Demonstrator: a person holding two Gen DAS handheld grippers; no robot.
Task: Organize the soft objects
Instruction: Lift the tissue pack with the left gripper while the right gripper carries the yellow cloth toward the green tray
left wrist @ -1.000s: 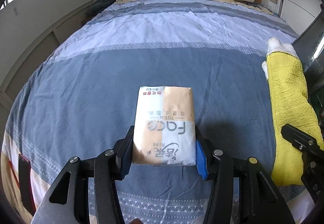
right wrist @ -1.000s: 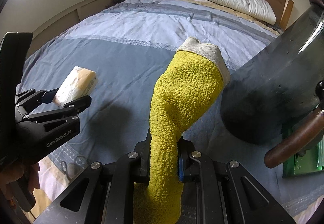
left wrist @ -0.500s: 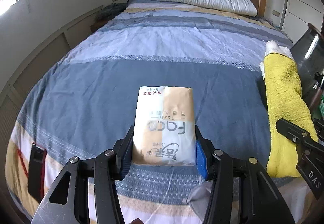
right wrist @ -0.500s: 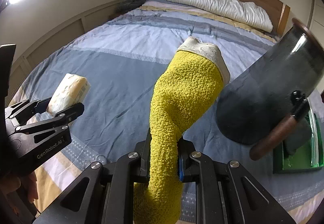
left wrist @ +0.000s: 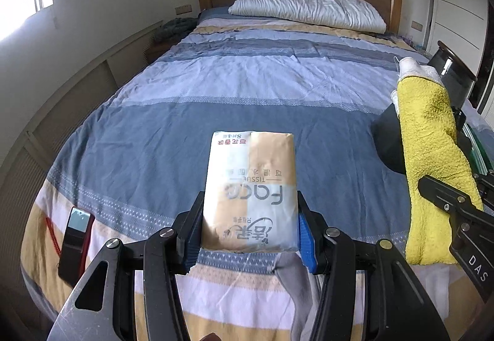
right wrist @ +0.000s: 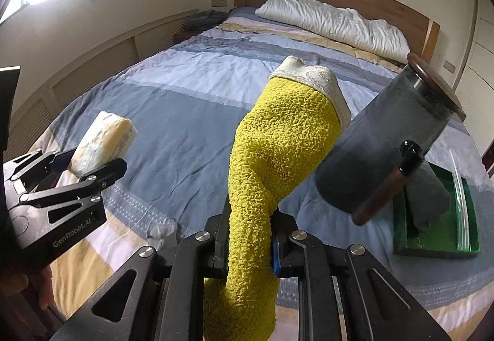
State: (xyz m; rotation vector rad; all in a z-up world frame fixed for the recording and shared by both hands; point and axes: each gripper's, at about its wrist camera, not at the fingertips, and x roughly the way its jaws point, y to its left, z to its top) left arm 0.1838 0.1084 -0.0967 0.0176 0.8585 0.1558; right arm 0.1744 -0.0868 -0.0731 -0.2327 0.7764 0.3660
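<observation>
My left gripper (left wrist: 250, 233) is shut on a soft tissue pack (left wrist: 250, 186), white and tan with "TISSUE" print, held in the air over the foot of the bed (left wrist: 154, 131). The pack also shows in the right wrist view (right wrist: 103, 140), at the left. My right gripper (right wrist: 250, 239) is shut on a fuzzy yellow sock (right wrist: 278, 155) with a white toe, held up above the bed. The sock also shows at the right of the left wrist view (left wrist: 432, 155).
A dark cylindrical container (right wrist: 386, 137) with a wooden handle lies tilted beside a green tray (right wrist: 438, 217) on the bed's right side. A white pillow (left wrist: 308, 7) lies by the headboard. A phone-like red and black object (left wrist: 75, 242) lies at the bed's left foot corner. A grey cloth (left wrist: 296, 285) hangs below my left gripper.
Both grippers have risen and pulled back toward the foot of the bed, each holding its object. More of the bed's foot, the tray and the container have come into view.
</observation>
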